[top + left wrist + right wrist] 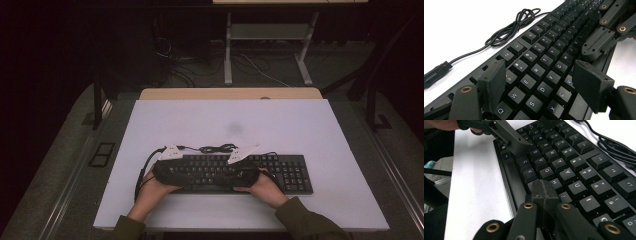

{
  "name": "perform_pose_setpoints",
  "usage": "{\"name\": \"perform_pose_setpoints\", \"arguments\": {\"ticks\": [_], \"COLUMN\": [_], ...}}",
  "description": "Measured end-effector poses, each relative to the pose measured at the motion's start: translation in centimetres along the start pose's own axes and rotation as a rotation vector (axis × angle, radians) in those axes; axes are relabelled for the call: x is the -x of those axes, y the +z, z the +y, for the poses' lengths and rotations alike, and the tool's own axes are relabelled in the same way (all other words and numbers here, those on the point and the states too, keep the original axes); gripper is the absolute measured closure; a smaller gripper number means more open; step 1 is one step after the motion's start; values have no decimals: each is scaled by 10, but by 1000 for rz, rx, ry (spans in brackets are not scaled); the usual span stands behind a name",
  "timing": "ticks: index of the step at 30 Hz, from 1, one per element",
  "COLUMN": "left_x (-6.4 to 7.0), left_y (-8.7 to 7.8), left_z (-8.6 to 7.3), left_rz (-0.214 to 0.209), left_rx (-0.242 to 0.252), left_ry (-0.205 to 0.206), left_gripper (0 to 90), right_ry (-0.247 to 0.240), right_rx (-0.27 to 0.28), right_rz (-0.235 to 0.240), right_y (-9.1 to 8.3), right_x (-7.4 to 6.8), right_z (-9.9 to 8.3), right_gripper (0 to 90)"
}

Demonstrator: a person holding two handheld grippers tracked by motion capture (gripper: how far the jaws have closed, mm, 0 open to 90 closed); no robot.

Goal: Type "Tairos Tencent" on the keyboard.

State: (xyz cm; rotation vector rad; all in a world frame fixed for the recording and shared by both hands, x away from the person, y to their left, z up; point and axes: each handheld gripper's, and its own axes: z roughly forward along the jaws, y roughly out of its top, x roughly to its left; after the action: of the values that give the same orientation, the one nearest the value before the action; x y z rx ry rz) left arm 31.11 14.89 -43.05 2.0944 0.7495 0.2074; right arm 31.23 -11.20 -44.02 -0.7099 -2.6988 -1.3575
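- High view: a black keyboard (235,172) is seen lying flat on the white table (200,125), towards 6 o'clock of the tabletop and near its front edge.
- The left gripper (167,167) is held over the keyboard's 9 o'clock end, and the right gripper (245,167) is held over its middle.
- Each gripper is gripped from the 6 o'clock side, by the left hand (152,192) and the right hand (265,189).
- A coiled black cable (217,148) is laid on the table just beyond the keyboard, at its 12 o'clock edge.
- Left gripper view: the left gripper (539,82) is seen with its jaws spread wide and nothing between them; the letter keys W, E, D and C are seen through the gap.
- Right gripper view: the right gripper (544,191) is seen with its jaws pressed together, nothing clamped, and the tips set low over the keys beside H and J; whether a key is touched cannot be told.
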Motion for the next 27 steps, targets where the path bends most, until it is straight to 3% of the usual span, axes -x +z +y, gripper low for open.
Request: {"name": "perform_pose_setpoints", "arguments": {"ticks": [14, 27], "left_x": [0, 1], "left_y": [0, -1], "left_z": [0, 1], "left_rz": [0, -2], "left_rx": [1, 8], "left_ry": [-1, -2], "left_gripper": [267, 275], "right_ry": [0, 8], "right_rx": [-20, 18], "right_rz": [-7, -3], "right_y": [4, -2], "right_x": [-1, 2], "right_z": [0, 1], "right_gripper": [893, 889]}}
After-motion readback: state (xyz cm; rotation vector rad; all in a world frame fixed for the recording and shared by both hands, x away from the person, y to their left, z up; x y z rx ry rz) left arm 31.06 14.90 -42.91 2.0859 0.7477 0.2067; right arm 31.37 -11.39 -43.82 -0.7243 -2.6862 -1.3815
